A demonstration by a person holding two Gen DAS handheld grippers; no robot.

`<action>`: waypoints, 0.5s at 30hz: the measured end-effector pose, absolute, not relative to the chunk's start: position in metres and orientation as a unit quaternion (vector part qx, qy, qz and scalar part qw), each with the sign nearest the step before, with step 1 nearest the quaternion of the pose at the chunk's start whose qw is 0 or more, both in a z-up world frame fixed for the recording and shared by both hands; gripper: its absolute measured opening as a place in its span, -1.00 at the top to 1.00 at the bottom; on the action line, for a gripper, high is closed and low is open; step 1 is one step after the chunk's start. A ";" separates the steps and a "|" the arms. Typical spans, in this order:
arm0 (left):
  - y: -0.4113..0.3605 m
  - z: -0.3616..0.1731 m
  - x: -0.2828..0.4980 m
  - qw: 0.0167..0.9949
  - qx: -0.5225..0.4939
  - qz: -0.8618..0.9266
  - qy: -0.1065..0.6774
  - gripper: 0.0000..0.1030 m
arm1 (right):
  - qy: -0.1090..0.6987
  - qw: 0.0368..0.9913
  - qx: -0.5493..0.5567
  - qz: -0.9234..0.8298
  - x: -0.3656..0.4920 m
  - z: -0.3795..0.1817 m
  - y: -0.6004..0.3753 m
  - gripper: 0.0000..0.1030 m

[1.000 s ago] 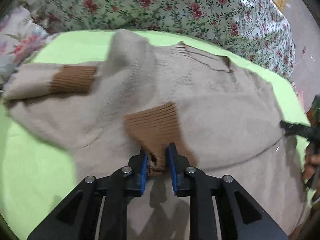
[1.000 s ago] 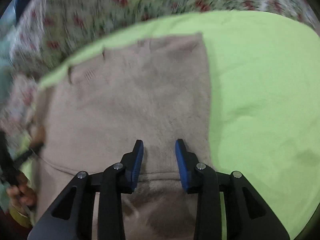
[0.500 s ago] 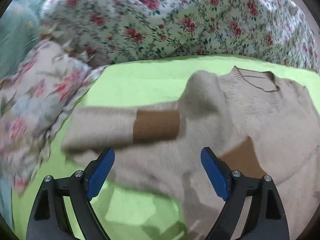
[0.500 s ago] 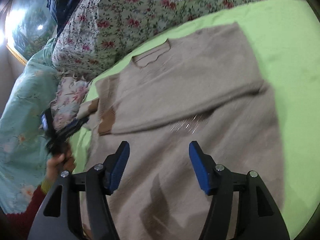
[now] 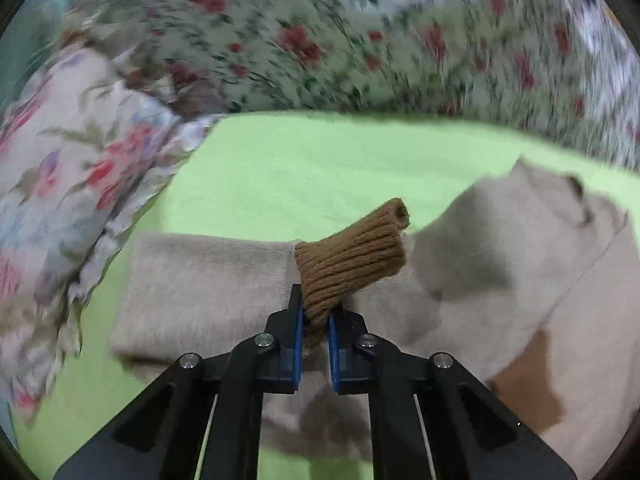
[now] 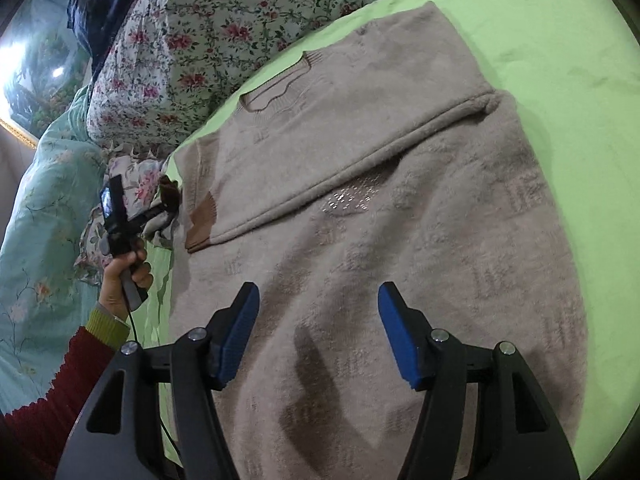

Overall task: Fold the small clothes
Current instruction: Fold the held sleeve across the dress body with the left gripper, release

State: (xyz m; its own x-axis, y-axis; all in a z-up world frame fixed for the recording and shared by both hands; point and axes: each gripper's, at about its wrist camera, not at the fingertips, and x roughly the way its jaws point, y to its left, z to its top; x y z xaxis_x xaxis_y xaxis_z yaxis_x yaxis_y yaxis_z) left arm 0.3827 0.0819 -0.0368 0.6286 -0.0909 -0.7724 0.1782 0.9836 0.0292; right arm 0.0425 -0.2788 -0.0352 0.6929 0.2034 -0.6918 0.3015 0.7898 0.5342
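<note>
A beige knit sweater [image 6: 400, 200] lies flat on the green sheet [image 6: 560, 60], collar at the far end. One sleeve is folded across its chest, ending in a brown cuff [image 6: 202, 220]. In the left wrist view the other sleeve [image 5: 208, 280] lies out to the left, and my left gripper [image 5: 314, 312] is shut on its brown ribbed cuff [image 5: 352, 264], which stands up lifted off the cloth. In the right wrist view that gripper [image 6: 160, 210] shows at the sweater's left edge. My right gripper [image 6: 319, 294] is open above the sweater's lower body, with nothing between its fingers.
A floral quilt [image 6: 200, 40] is heaped along the far side of the sheet. A teal blanket [image 6: 40, 220] and a floral pillow [image 5: 60, 180] crowd the left. A hand [image 6: 124, 276] in a red sleeve holds the left gripper. Bare green sheet lies to the right.
The left gripper let go of the cuff laid on the chest, opened wide, swung left and shut on the other sleeve's cuff. The right gripper widened and drew back over the lower body.
</note>
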 end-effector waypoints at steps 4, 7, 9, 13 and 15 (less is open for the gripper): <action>0.065 0.000 0.329 0.909 0.008 -0.134 0.394 0.83 | 0.374 0.873 0.313 -0.018 0.041 -0.027 -0.271 -0.22; 0.032 0.024 0.298 0.903 -0.020 -0.199 0.380 0.83 | 0.360 0.880 0.309 -0.014 0.038 -0.020 -0.269 -0.22; -0.003 0.035 0.281 0.894 -0.026 -0.247 0.373 0.82 | 0.354 0.882 0.310 -0.016 0.035 -0.019 -0.270 -0.22; -0.072 0.041 0.266 0.875 -0.024 -0.311 0.370 0.82 | 0.342 0.887 0.309 -0.032 0.018 -0.011 -0.278 -0.22; -0.101 0.034 0.263 0.868 -0.021 -0.324 0.375 0.82 | 0.333 0.891 0.304 -0.046 0.007 -0.006 -0.285 -0.22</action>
State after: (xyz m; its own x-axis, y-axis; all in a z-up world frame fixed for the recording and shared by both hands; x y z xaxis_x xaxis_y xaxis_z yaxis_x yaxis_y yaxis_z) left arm 0.2629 -0.1007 0.0336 0.5086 -0.5783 -0.6379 0.5470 0.7892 -0.2794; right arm 0.0074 -0.2847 -0.0059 0.7737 0.1210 -0.6219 0.2841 0.8111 0.5113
